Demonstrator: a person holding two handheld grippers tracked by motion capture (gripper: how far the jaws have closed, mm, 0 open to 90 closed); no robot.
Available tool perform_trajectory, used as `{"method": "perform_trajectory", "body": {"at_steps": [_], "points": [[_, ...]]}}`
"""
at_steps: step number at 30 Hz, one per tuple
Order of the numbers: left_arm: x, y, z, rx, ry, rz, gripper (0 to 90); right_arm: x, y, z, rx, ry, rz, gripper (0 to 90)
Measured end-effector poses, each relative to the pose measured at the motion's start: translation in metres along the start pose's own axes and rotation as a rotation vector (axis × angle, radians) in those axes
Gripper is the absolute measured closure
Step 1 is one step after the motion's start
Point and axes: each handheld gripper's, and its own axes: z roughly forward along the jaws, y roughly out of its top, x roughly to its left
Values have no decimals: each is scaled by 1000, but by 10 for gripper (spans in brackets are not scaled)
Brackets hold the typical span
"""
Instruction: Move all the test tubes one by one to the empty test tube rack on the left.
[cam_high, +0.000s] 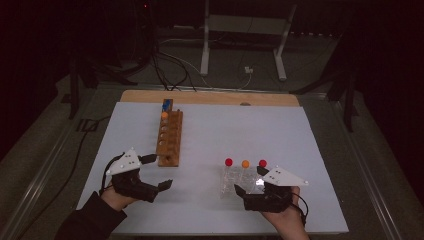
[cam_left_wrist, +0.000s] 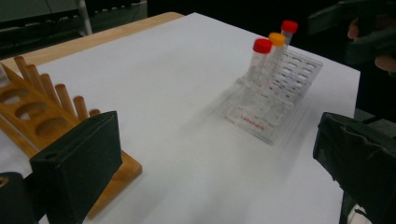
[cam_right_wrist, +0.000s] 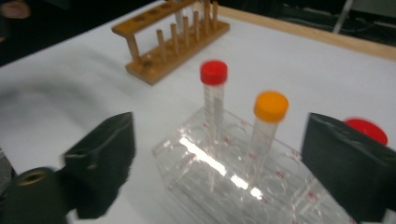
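High view: white sheet (cam_high: 210, 145) laid smooth over a wooden table (cam_high: 210, 96), bare strip of wood at the far edge; dark floor, cables and a pale metal stand beyond. Wooden rack (cam_high: 169, 137) lying lengthwise left of centre, round holes down its top, an orange-capped tube (cam_high: 164, 115) and a blue piece at its far end. Clear plastic rack (cam_high: 239, 181) right of centre, holding two red-capped tubes and one orange-capped, caps in a row. Left gripper (cam_high: 159, 172) near the wooden rack's near end, jaws spread, nothing between. Right gripper (cam_high: 250, 181) right at the clear rack's near side, jaws spread wide. Broad open sheet between the two racks and toward the far edge.

Left gripper view: blocky matt black jaws far apart, bare white sheet between. Wooden rack (cam_left_wrist: 51, 112) just beside the left jaw, round pegs upright. Clear rack (cam_left_wrist: 275, 100) well apart, glossy, red lettering on its front.

Right gripper view: black jaws wide, flanking the clear rack (cam_right_wrist: 243, 177) without touching; red-capped tube (cam_right_wrist: 213, 100) and orange-capped tube (cam_right_wrist: 267, 128) upright between, another red cap (cam_right_wrist: 369, 130) behind the right jaw. Wooden rack (cam_right_wrist: 175, 39) far back.
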Motion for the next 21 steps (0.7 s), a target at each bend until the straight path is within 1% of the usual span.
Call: {"method": "perform_trajectory", "body": {"at_steps": [1,3,4,5,6,7,8,10,11,12,13,14,15,17,19,20,21], "points": [[-3,-2,0,4,6,5,20,-1,-1,1,13,-12,4,143],[-6,-7,2,14,-3,7,20,-2,-4,3,15,-37,16,193],[-8,-8,2,16,0,9,20,-2,-4,4,26,-48,18,237],[-9,-10,2,17,-6,5,20,-3,-5,4,27,-57,20,269],[-9,-10,2,18,-7,2,20,-4,-5,5,33,-56,29,309],[-8,-11,2,14,-6,-2,20,-4,-5,6,42,-55,24,358],[-8,-12,3,13,-12,-7,20,-5,-5,7,55,-66,23,394],[-8,-12,3,10,-7,-11,20,-7,-6,12,81,-70,33,444],[-8,-13,4,12,-14,-12,20,-8,-6,13,92,-73,35,458],[-9,-13,4,16,-11,-8,20,-9,-6,16,103,-82,40,468],[-9,-13,5,20,-9,-3,20,-11,-5,18,112,-79,47,487],[-9,-13,5,22,-15,-4,20,-12,-5,19,121,-84,49,502],[-9,-13,5,21,-12,-3,20,-13,-4,21,129,-97,49,515],[-9,-13,5,20,-15,-4,20,-15,-4,24,151,-99,55,549],[-9,-13,5,18,-11,-5,20,-17,-4,28,176,-110,37,583],[-9,-13,5,17,-16,-7,20,-17,-4,29,184,-107,34,599],[-9,-13,5,16,-12,-7,20,-18,-4,30,196,-103,34,607]]}}
